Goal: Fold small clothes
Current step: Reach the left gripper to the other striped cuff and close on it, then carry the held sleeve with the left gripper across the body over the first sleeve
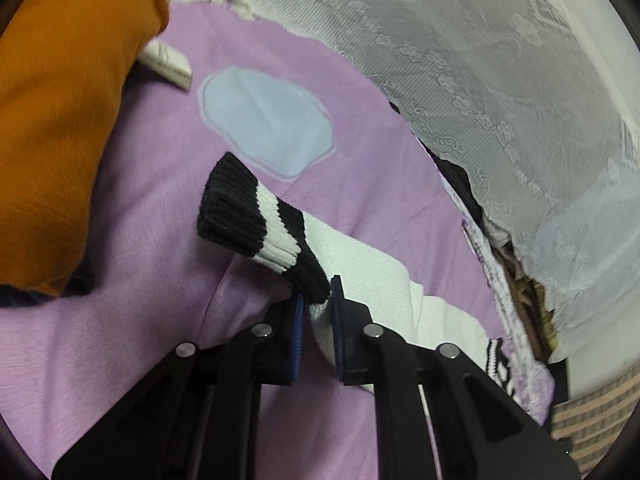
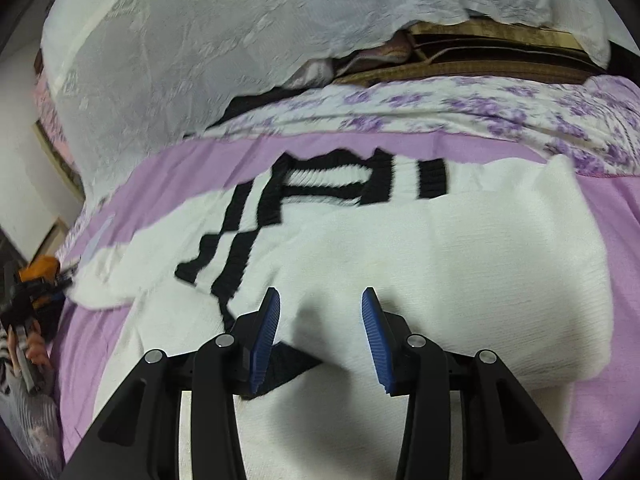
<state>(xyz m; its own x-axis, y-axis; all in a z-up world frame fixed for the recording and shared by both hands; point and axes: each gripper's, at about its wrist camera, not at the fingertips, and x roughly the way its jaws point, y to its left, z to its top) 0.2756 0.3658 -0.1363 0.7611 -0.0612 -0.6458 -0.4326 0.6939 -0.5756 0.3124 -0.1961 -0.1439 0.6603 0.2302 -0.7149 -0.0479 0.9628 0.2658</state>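
Both wrist views look steeply down from close above the lilac bedsheet [image 1: 160, 240]. The left one faces a sleeve cuff [image 1: 248, 216]. The right one faces the white sweater [image 2: 440, 264]. Both share the sweater, sheet and far lace cover [image 2: 180, 40].
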